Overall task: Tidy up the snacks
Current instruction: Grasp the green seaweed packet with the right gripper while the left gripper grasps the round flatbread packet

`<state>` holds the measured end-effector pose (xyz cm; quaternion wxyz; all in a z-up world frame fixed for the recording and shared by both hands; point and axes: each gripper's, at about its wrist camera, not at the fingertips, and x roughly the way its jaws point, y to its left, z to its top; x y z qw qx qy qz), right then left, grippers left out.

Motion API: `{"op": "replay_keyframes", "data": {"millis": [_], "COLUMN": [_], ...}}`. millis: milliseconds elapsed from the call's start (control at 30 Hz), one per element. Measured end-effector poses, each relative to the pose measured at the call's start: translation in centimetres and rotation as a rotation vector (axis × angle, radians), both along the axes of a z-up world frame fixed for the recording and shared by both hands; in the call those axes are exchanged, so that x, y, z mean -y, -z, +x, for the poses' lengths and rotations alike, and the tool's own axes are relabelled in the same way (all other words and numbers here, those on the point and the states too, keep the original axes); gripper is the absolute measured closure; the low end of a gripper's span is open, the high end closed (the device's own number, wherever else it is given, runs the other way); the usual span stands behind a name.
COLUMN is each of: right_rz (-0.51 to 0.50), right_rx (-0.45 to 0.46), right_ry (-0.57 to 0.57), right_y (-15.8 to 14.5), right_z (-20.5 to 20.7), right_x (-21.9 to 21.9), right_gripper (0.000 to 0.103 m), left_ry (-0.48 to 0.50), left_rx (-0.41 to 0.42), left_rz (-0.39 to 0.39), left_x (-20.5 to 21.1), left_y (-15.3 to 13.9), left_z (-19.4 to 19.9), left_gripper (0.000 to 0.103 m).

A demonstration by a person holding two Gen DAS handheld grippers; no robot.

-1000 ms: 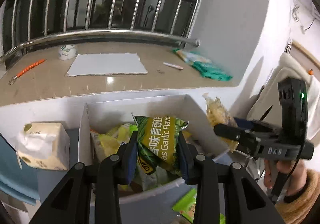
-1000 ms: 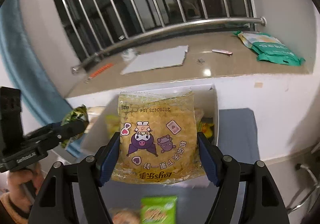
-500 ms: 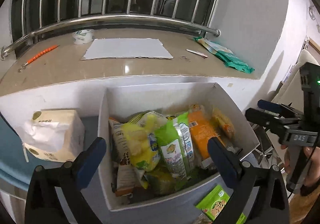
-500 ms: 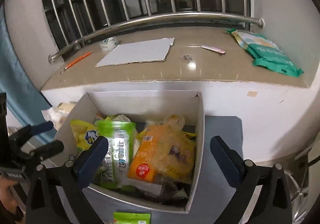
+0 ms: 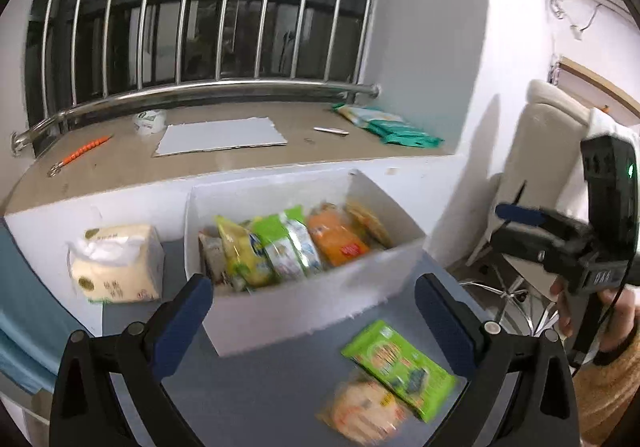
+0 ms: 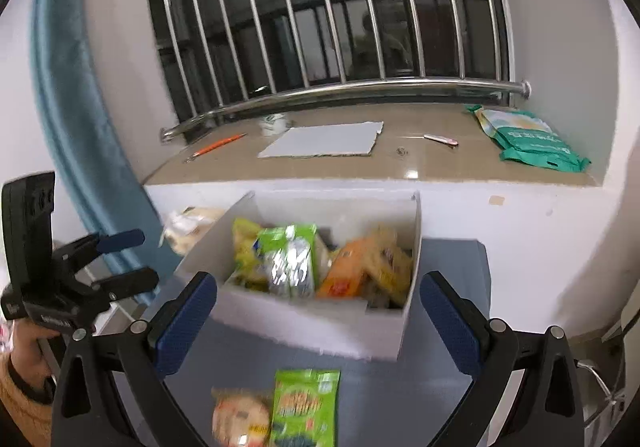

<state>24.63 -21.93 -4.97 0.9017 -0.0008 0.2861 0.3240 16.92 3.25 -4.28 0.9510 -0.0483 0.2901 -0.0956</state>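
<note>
**Both tongs empty, two packets left on the bench**

I have both sets of tongs spread wide with nothing between them. The left tongs (image 5: 312, 311) frame the lower middle of their view, and the right tongs (image 6: 316, 311) sit the same way in theirs; the right pair's jaws have just been opening, and the left pair's too, and no packet is caught in either now.

The white box (image 5: 304, 311) stands mid-frame on the grey bench (image 5: 248, 387), already stocked with upright snack bags: yellow, green and orange ones side by side. Two snacks lie outside it, in the lower right of the left view: a green packet (image 5: 396, 367) and, touching it underneath, a round orange-and-white packet (image 5: 360, 407). In the right view they lie at the bottom centre, the green packet (image 6: 306, 407) overlapping the round one (image 6: 240, 419).

I judge that I am between drops and picks. Next I need to tip one pair down onto the green packet, which lies flat, so I must get a jaw under an edge. The picture is blurred, so I would steady first.
</note>
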Motion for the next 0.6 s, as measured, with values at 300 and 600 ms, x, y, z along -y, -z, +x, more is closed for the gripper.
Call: {"op": "replay_keyframes", "data": {"millis": [300,600], "right_rz": [-0.05,-0.258], "right_rx": [-0.138,-0.16], "right_ry": [0.005,-0.02], "right_y": [8.3,13.2], "right_z": [-8.3,-9.1], "right_x": [2.5,-0.4], "right_gripper": [0.0,0.0], "left_ry": [-0.027,-0.037], "left_rx": [-0.053,-0.11], "left_rz": [-0.103,-0.133], "left_x": [1.2,1.6], "left_y": [5.0,7.2], "left_z": [-9.3,-12.0], "left_gripper": [0.0,0.0]}}
